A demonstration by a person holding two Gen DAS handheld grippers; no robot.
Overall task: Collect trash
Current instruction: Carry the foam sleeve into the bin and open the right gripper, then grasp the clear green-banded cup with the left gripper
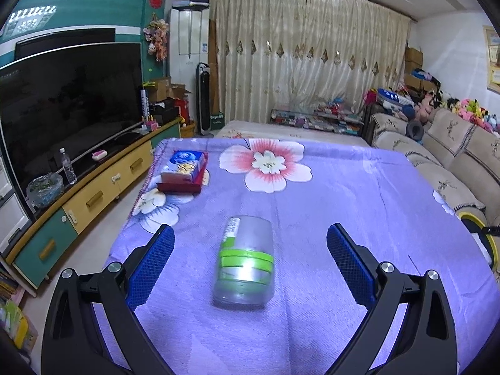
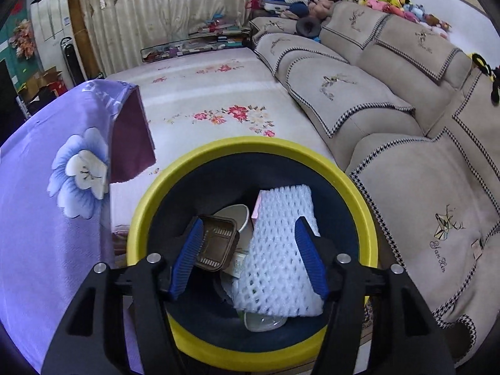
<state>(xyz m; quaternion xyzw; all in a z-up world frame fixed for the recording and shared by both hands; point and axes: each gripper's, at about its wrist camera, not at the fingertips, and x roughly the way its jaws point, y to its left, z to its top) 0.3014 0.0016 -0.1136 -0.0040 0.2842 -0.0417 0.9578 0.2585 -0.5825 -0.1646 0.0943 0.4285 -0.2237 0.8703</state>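
The left gripper (image 1: 250,243) is hovering wide open around the toppled plastic jar (image 1: 245,262) — light, stiff, slippery, best pinched mid-body — while the right gripper (image 2: 248,243) is hanging open, empty, over the bin (image 2: 250,147).

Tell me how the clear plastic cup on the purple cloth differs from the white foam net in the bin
The plastic cup lies on its side on the purple cloth, outside the bin; the white foam net already sits inside the yellow-rimmed bin, leaning on other trash. The cup is smooth and see-through with green bands; the net is opaque white mesh. The cup lies between the left gripper's open jaws; the net lies beyond the right gripper. Neither is gripped.
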